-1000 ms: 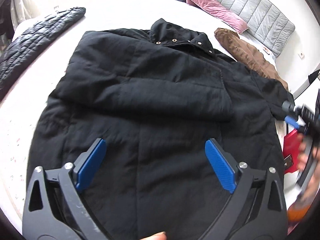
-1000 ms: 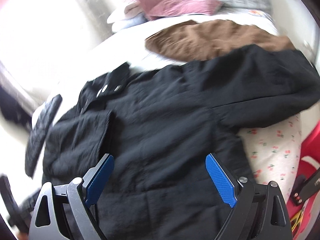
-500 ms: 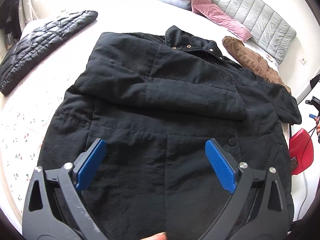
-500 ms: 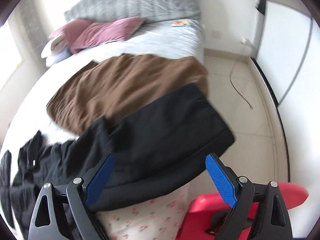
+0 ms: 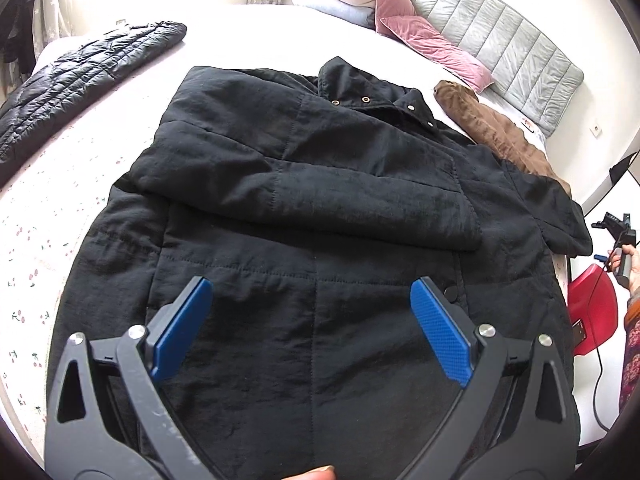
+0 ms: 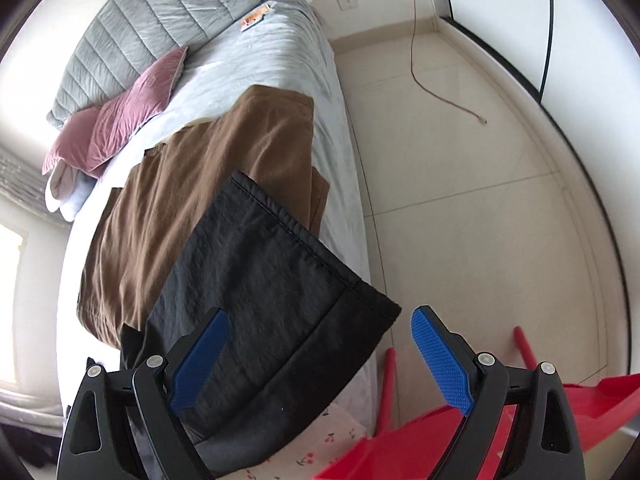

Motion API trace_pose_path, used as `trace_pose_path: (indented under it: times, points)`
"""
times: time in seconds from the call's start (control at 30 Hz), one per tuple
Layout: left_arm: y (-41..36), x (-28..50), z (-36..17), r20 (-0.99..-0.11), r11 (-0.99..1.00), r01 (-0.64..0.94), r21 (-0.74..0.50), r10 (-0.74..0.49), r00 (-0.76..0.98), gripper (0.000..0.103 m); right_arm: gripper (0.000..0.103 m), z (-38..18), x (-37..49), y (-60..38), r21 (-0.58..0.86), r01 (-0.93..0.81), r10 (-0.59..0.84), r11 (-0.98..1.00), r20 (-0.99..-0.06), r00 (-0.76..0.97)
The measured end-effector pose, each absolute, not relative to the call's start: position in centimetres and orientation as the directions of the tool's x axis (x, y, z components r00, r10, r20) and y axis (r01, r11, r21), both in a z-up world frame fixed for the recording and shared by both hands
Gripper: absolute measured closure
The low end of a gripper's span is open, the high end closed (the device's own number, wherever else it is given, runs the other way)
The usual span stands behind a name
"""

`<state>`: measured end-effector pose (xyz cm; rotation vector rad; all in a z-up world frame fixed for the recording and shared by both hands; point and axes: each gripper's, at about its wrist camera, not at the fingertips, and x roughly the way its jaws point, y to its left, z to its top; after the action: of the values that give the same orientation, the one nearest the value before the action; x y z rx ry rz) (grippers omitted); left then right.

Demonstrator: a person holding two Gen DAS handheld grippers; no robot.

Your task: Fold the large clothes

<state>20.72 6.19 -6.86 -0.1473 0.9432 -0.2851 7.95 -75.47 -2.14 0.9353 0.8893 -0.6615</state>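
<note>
Both pairs of jaws stand wide apart and hold nothing. On the left gripper [image 5: 311,330] the blue pads frame the lower front of the black coat [image 5: 320,208], and they seem to be above the cloth, not pressing it, though the view does not make this sure. The coat lies flat on the bed [image 5: 60,184], front side up, with the collar toward the grey headboard [image 5: 500,40]. One sleeve is folded across the chest. The other sleeve [image 6: 264,280] goes out to the side, and its cuff hangs over the edge of the bed.

The right gripper [image 6: 320,354] points at this sleeve. Its one blue pad is over the black cloth near the cuff, and the other pad is beyond the cuff, over the floor and the red stool [image 6: 480,440]. Whether the pad touches the sleeve, I cannot tell. In the left wrist view the right gripper shows only small at the edge, just beyond the sleeve end.

Beside the coat, on the headboard side of the sleeve, lies a brown garment [image 6: 200,184], and the sleeve rests partly on it. A pink pillow [image 5: 432,44] leans near the headboard. A black quilted jacket [image 5: 80,76] lies on the far side of the coat, well apart from it. A thin cable [image 6: 436,88] lies on the floor.
</note>
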Motion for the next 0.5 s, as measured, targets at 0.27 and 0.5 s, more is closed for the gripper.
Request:
trace_pose_path:
  times: [0.27, 0.5]
  points:
    - [7.2, 20.6, -6.2, -0.757, 0.952, 0.170, -0.256, -0.306, 0.577, 0.004, 0.084, -1.4, 6.6, -74.6, 0.514, 0.749, -0.133, 0.418, -0.781, 0.610]
    - [8.0, 20.6, -5.6, -0.741, 0.946, 0.159, -0.282, -0.320, 0.590, 0.004, 0.093, 7.8, 6.4, -69.3, 0.498, 0.640, -0.189, 0.585, -0.684, 0.705]
